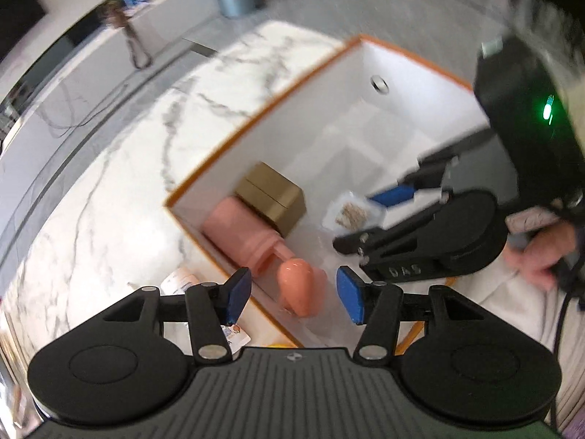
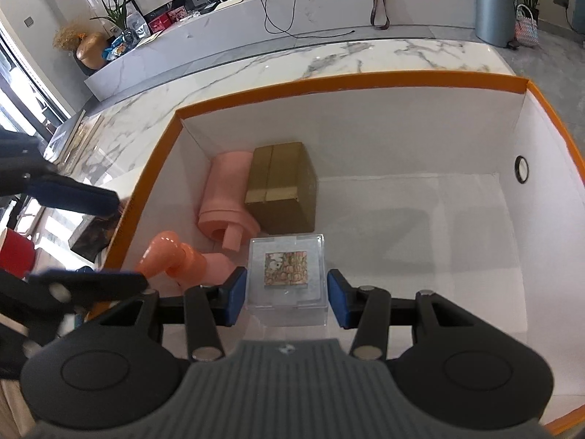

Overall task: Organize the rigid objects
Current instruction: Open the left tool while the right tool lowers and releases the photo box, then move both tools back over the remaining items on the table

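A white box with an orange rim [image 2: 329,80] stands on the marble counter. In its corner lie a gold box [image 2: 281,186], a pink foam cylinder [image 2: 226,190] and an orange bulbous piece [image 2: 172,252]. My right gripper [image 2: 287,301] is shut on a clear block [image 2: 287,270] with a patterned square inside, held over the box floor. In the left wrist view my left gripper [image 1: 294,298] is open above the orange piece [image 1: 294,291], its pads apart from it, near the box's rim [image 1: 256,113]. The clear block [image 1: 353,214] shows there in the right gripper [image 1: 356,221].
The marble counter [image 1: 120,197] runs left of the box, with a small printed packet [image 1: 182,281] by the box wall. A grey bin [image 2: 495,7] stands on the floor beyond. A person's hand [image 1: 541,256] holds the right gripper. The box's right half is bare.
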A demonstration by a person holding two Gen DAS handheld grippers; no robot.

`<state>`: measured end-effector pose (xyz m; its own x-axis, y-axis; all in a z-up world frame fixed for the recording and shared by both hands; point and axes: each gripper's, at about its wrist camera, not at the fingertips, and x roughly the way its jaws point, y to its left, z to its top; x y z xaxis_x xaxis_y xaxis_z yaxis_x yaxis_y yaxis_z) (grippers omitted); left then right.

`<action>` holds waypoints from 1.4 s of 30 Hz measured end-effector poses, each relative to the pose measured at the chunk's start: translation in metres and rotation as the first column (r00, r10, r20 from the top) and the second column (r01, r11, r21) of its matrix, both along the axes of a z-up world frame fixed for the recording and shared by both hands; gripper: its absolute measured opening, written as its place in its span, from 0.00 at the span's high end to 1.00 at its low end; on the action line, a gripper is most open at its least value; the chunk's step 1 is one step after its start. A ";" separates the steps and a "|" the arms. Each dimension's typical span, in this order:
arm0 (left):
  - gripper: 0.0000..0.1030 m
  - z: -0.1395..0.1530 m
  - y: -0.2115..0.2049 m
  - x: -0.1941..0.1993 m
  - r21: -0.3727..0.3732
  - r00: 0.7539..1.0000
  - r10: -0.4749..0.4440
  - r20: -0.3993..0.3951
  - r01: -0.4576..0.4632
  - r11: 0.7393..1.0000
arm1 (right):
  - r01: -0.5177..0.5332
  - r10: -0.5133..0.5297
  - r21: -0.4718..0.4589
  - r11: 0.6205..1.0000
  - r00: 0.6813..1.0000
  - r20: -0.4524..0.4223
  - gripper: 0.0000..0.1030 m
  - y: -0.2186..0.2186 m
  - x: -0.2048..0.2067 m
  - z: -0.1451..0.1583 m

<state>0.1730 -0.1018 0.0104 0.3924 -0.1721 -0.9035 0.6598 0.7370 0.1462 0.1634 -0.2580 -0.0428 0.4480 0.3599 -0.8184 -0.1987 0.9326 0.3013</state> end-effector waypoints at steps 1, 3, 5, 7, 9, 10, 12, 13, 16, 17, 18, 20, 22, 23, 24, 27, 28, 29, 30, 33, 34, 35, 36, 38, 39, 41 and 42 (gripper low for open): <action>0.38 0.006 0.002 -0.001 -0.025 0.999 0.026 0.019 -0.026 0.999 | -0.001 0.001 0.005 1.000 1.000 -0.003 0.53 0.001 0.001 0.000; 0.38 0.014 0.011 -0.003 -0.084 0.993 0.098 0.073 -0.091 0.992 | -0.003 0.003 0.017 1.000 1.000 -0.010 0.53 0.005 0.002 0.000; 0.38 0.019 0.018 -0.007 -0.125 0.983 0.153 0.106 -0.139 0.982 | -0.004 0.005 0.035 0.999 1.000 -0.019 0.53 0.009 0.004 -0.001; 0.38 0.021 0.022 -0.010 -0.155 0.974 0.189 0.122 -0.170 0.973 | -0.002 0.003 0.028 1.000 1.000 -0.018 0.53 0.014 0.006 0.000; 0.38 0.021 0.028 -0.012 -0.185 0.965 0.230 0.130 -0.204 0.961 | -0.003 0.003 0.014 1.000 1.000 -0.015 0.53 0.018 0.008 0.000; 0.38 0.023 0.031 -0.014 -0.198 0.960 0.248 0.129 -0.220 0.955 | -0.002 0.002 0.009 1.000 1.000 -0.015 0.53 0.019 0.008 0.000; 0.38 0.023 0.037 -0.012 -0.229 0.948 0.293 0.126 -0.259 0.938 | 0.000 0.000 0.005 1.000 1.000 -0.016 0.53 0.021 0.011 -0.001; 0.38 0.022 0.039 -0.011 -0.242 0.941 0.314 0.125 -0.278 0.930 | 0.003 -0.003 0.005 1.000 1.000 -0.020 0.53 0.021 0.013 -0.002; 0.38 0.019 0.054 -0.009 -0.267 0.922 0.373 0.104 -0.335 0.903 | 0.006 -0.007 -0.028 1.000 1.000 -0.013 0.54 0.024 0.014 -0.003; 0.38 0.018 0.058 -0.008 -0.273 0.916 0.390 0.097 -0.352 0.895 | 0.003 -0.003 -0.046 0.999 1.000 -0.002 0.53 0.025 0.014 -0.002; 0.38 0.017 0.060 -0.008 -0.277 0.911 0.402 0.092 -0.365 0.889 | 0.001 -0.001 -0.053 0.999 1.000 0.003 0.53 0.026 0.013 -0.002; 0.38 0.014 0.066 -0.008 -0.284 0.902 0.424 0.079 -0.387 0.877 | 0.007 -0.008 -0.041 0.999 1.000 -0.005 0.53 0.025 0.015 -0.002; 0.38 0.011 0.071 -0.008 -0.287 0.897 0.438 0.067 -0.403 0.869 | 0.015 -0.015 -0.039 0.999 1.000 -0.012 0.53 0.025 0.017 -0.004; 0.38 0.010 0.074 -0.009 -0.286 0.894 0.443 0.063 -0.409 0.866 | 0.015 -0.015 -0.046 0.999 1.000 -0.011 0.53 0.026 0.018 -0.005; 0.38 0.009 0.076 -0.009 -0.285 0.893 0.445 0.060 -0.412 0.866 | 0.015 -0.015 -0.053 0.998 1.000 -0.010 0.53 0.027 0.018 -0.005; 0.38 0.006 0.082 -0.009 -0.283 0.890 0.454 0.054 -0.422 0.861 | 0.011 -0.011 -0.056 0.998 1.000 -0.009 0.53 0.030 0.020 -0.004; 0.38 0.005 0.084 -0.009 -0.283 0.888 0.458 0.049 -0.427 0.859 | 0.010 -0.011 -0.059 0.998 1.000 -0.014 0.53 0.031 0.021 -0.005; 0.38 0.004 0.087 -0.009 -0.282 0.886 0.462 0.043 -0.432 0.856 | 0.011 -0.012 -0.062 0.998 1.000 -0.019 0.52 0.031 0.021 -0.005; 0.38 0.003 0.088 -0.010 -0.281 0.884 0.465 0.038 -0.437 0.854 | 0.011 -0.013 -0.062 0.998 1.000 -0.023 0.52 0.032 0.022 -0.006; 0.38 0.003 0.092 -0.013 -0.278 0.879 0.475 0.030 -0.449 0.849 | 0.013 -0.014 -0.056 0.998 1.000 -0.024 0.51 0.031 0.023 -0.006; 0.38 0.001 0.093 -0.014 -0.277 0.877 0.479 0.028 -0.454 0.847 | 0.014 -0.016 -0.056 0.998 1.000 -0.022 0.51 0.031 0.022 -0.005; 0.38 0.001 0.096 -0.015 -0.278 0.875 0.483 0.024 -0.458 0.844 | 0.014 -0.015 -0.053 0.999 1.000 -0.023 0.50 0.031 0.022 -0.005; 0.38 0.001 0.099 -0.016 -0.278 0.872 0.488 0.019 -0.464 0.841 | 0.015 -0.016 -0.054 0.998 1.000 -0.023 0.50 0.031 0.021 -0.005; 0.38 0.002 0.104 -0.019 -0.280 0.868 0.497 0.012 -0.474 0.835 | 0.018 -0.019 -0.057 0.998 1.000 -0.021 0.50 0.031 0.021 -0.005; 0.38 0.003 0.106 -0.020 -0.281 0.866 0.499 0.010 -0.477 0.833 | 0.020 -0.021 -0.057 0.998 1.000 -0.020 0.50 0.031 0.020 -0.004; 0.38 0.006 0.111 -0.023 -0.282 0.864 0.503 0.006 -0.481 0.830 | 0.026 -0.027 -0.056 0.998 1.000 -0.013 0.50 0.030 0.018 -0.001; 0.38 0.007 0.112 -0.025 -0.282 0.863 0.505 0.004 -0.483 0.829 | 0.028 -0.028 -0.057 0.998 1.000 -0.005 0.50 0.030 0.017 0.001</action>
